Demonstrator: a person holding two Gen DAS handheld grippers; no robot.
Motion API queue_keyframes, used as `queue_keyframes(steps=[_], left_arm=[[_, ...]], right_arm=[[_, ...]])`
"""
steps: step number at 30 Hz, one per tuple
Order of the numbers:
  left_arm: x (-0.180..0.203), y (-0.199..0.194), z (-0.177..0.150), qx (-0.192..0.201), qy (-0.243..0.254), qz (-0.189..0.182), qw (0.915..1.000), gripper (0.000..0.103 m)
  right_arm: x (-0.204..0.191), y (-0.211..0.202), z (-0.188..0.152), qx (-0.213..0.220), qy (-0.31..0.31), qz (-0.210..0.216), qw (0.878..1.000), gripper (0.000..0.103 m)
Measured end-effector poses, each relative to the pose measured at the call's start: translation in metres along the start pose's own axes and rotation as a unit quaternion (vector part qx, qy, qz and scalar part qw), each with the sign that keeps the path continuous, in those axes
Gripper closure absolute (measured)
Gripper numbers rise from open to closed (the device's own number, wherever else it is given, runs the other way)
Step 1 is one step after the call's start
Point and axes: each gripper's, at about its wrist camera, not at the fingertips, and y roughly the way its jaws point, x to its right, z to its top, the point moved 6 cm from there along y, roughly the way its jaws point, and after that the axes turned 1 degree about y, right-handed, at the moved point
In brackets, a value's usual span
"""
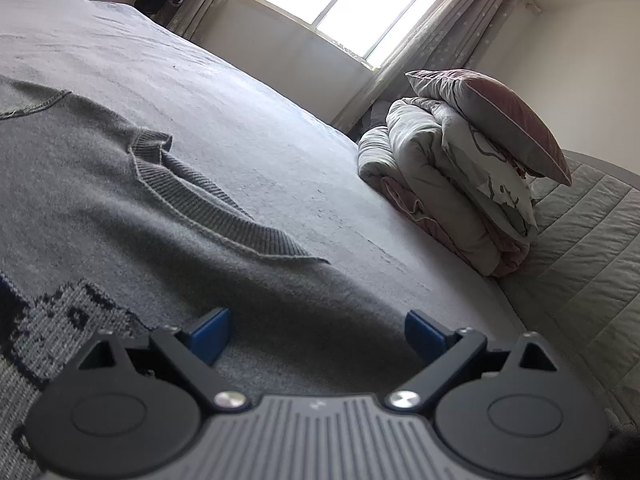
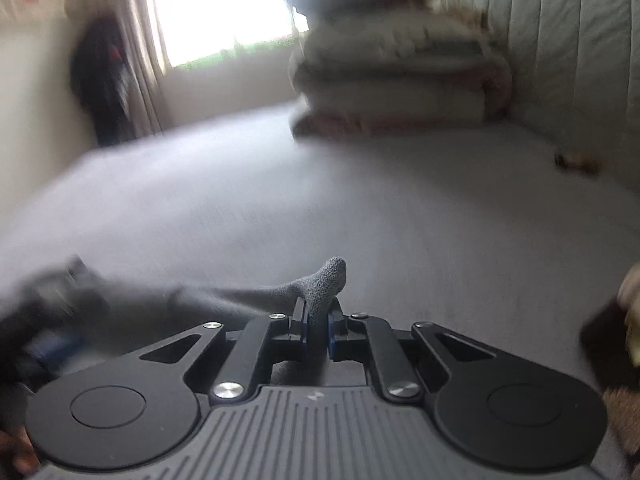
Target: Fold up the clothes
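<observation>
Now the right gripper (image 2: 318, 330) has its blue pads clamped tight on a nub of grey knit, a pinched corner of the sweater (image 1: 132, 216) poking up between the jaws, with the fabric trailing away to the left in a blur. Over on the other side, the left gripper (image 1: 318, 338) sits with its jaws spread wide, nothing between them, poised low over the sweater's body just short of the ribbed V-neck collar (image 1: 208, 196). The sweater lies flat on the grey bed sheet (image 1: 248, 120), collar toward the window (image 1: 348, 4), well apart from the stack of folded quilts (image 1: 440, 184) and the pillow (image 1: 500, 116) on top of it by the quilted headboard (image 1: 588, 240).

This looks like the start of a fold, one edge in hand. To do it well, I'd say the right side should carry that corner low and straight across so the knit doesn't bunch, while the left comes down to pin or pinch the cloth at the fold line. A thin pinch on loose knit can slip, so a steady pull beats a quick one.
</observation>
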Motion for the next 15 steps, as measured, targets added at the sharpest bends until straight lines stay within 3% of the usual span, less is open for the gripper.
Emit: queue_keyframes(steps=[3,5,8,10,12,15], left_arm=[[0.0,0.001,0.0,0.0,-0.001,0.0,1.0,0.008],[0.0,0.001,0.0,-0.001,0.0,0.0,1.0,0.008],[0.0,0.002,0.0,-0.001,-0.001,0.0,1.0,0.008],[0.0,0.002,0.001,0.0,-0.002,-0.001,1.0,0.008],[-0.002,0.001,0.002,0.0,-0.009,-0.005,0.9999,0.008],[-0.007,-0.001,0.008,-0.007,-0.033,-0.02,0.9992,0.011]], right_arm=[[0.009,0.008,-0.006,-0.011,-0.001,-0.003,1.0,0.085],[0.015,-0.001,0.003,0.005,0.006,-0.018,1.0,0.073],[0.02,-0.008,0.013,0.02,0.009,-0.021,1.0,0.071],[0.016,-0.004,0.024,0.021,0.022,0.018,0.999,0.069],[0.005,0.004,0.03,0.012,0.025,0.069,0.997,0.059],[-0.019,0.023,0.034,-0.011,0.032,0.159,0.987,0.051]])
